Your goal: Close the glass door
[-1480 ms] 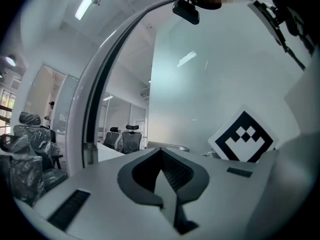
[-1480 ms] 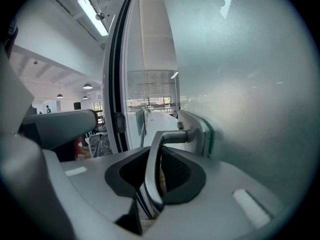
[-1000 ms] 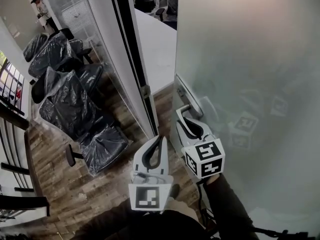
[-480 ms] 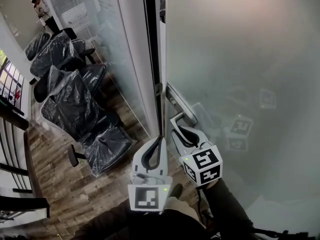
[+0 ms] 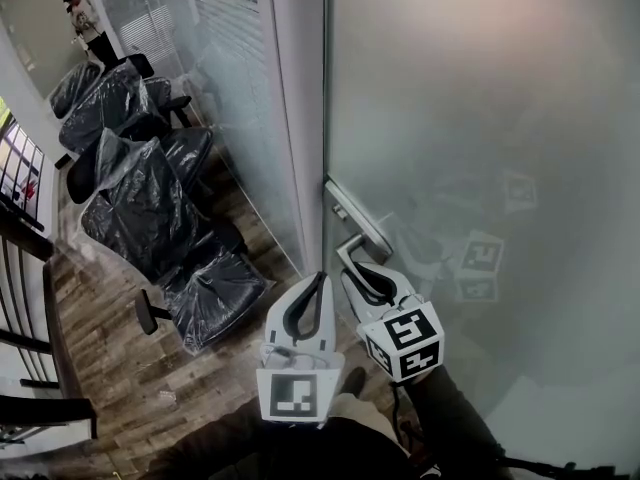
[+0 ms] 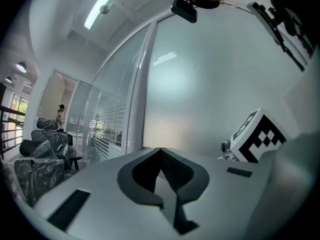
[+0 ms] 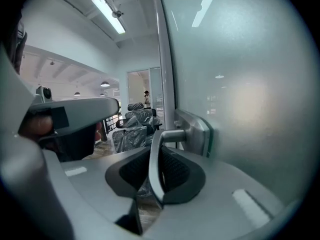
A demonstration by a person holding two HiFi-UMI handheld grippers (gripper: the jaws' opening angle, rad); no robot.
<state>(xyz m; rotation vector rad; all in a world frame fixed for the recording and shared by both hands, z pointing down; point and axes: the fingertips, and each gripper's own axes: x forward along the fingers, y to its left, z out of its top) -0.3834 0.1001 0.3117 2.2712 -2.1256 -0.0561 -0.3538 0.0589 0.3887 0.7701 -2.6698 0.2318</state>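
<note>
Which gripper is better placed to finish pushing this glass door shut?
Right. The right gripper has just closed tighter on the door handle, so it should move the glass door directly. The left gripper is shut on nothing, beside it, off the door.

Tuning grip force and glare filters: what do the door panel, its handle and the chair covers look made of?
door panel: frosted glass by the look, milky and matte, with faint blurred reflections.
handle: metal, probably brushed steel or aluminium, going by its satin grey sheen.
chair covers: thin clear plastic film, crinkled, with glossy highlights over dark seats.
</note>
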